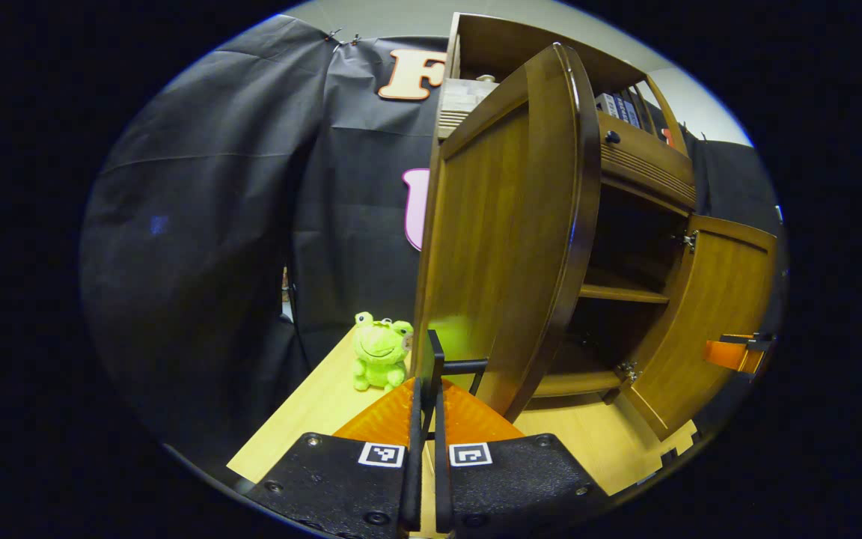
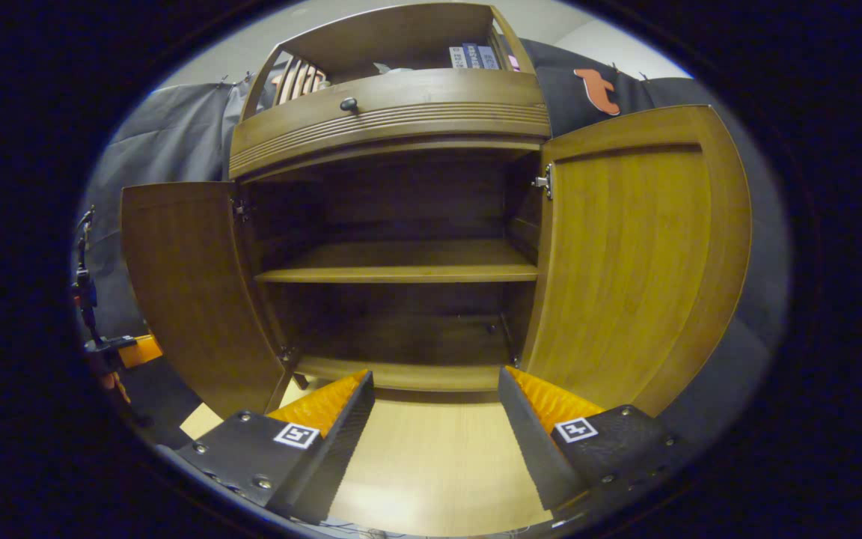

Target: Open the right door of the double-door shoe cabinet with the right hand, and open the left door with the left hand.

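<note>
Shoe cabinet (image 2: 393, 127) stands on the pale counter (image 2: 431, 457) w/ both doors swung out. In the right gripper view the left door (image 2: 191, 292) and right door (image 2: 633, 254) flank a bare interior w/ one shelf (image 2: 401, 266), so both halves of the task look done. Left tool (image 1: 425, 427) sits right at the left door's free edge (image 1: 551, 247), prob. because that's where it gripped to pull. A dark handle-like bar pokes up between its fingers; fingers nearly together, a slim gap only, and whether they pinch the bar or just frame it I can't tell. Right tool (image 2: 435, 419) is backed off in front of the cabinet, centred on the opening, spread wide, holding nothing, over bare counter. Green frog plush (image 1: 380, 352) sits on the counter just beside the left door's outer face, clear of the swing.
</note>
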Available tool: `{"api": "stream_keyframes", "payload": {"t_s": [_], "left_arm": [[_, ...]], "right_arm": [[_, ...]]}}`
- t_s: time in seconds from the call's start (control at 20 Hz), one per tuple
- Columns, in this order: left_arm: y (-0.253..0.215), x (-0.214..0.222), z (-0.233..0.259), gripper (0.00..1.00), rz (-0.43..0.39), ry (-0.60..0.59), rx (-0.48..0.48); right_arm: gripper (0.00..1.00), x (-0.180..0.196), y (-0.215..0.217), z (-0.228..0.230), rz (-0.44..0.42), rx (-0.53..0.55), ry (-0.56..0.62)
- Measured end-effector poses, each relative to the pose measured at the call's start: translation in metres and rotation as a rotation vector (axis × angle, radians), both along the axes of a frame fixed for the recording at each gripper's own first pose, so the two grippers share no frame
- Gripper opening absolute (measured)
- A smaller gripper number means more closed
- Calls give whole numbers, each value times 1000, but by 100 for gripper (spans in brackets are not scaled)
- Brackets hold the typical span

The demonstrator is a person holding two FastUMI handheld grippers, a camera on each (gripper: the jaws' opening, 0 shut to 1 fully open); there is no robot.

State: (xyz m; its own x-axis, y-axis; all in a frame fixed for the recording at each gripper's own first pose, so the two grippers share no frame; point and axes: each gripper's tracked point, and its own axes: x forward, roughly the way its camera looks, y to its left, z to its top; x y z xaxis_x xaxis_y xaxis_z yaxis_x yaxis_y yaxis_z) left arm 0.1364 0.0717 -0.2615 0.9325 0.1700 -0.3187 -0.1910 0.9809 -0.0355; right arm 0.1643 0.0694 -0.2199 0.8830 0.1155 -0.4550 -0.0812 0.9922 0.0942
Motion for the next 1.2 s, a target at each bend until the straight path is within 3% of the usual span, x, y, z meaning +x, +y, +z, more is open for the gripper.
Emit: {"api": "stream_keyframes", "payload": {"t_s": [0.15, 0.4, 0.55, 0.6, 0.75, 0.8, 1.0, 1.05, 1.2], "left_arm": [[23, -4, 3, 5, 33, -1, 15], [32, -7, 4, 0, -5, 6, 21], [41, -12, 6, 0, -2, 6, 14], [45, -14, 7, 4, 2, 6, 13], [52, -17, 9, 0, 20, 3, 3], [52, -19, 8, 5, 25, 4, 5], [61, -28, 10, 3, 50, 9, 16], [61, -29, 10, 3, 56, 6, 0], [56, -35, 11, 3, 63, -4, -25]], "right_arm": [[99, 5, 7, 0, 11, 11, -1], [99, 12, 14, -4, 28, 16, 3], [99, 14, 18, -7, 36, 22, 8], [99, 15, 18, -7, 37, 23, 8], [99, 16, 20, -9, 41, 26, 10], [94, 17, 21, -8, 44, 28, 10], [99, 19, 24, -9, 53, 26, 7], [94, 18, 25, -9, 56, 26, 7], [94, 18, 26, -8, 64, 30, 7]]}}
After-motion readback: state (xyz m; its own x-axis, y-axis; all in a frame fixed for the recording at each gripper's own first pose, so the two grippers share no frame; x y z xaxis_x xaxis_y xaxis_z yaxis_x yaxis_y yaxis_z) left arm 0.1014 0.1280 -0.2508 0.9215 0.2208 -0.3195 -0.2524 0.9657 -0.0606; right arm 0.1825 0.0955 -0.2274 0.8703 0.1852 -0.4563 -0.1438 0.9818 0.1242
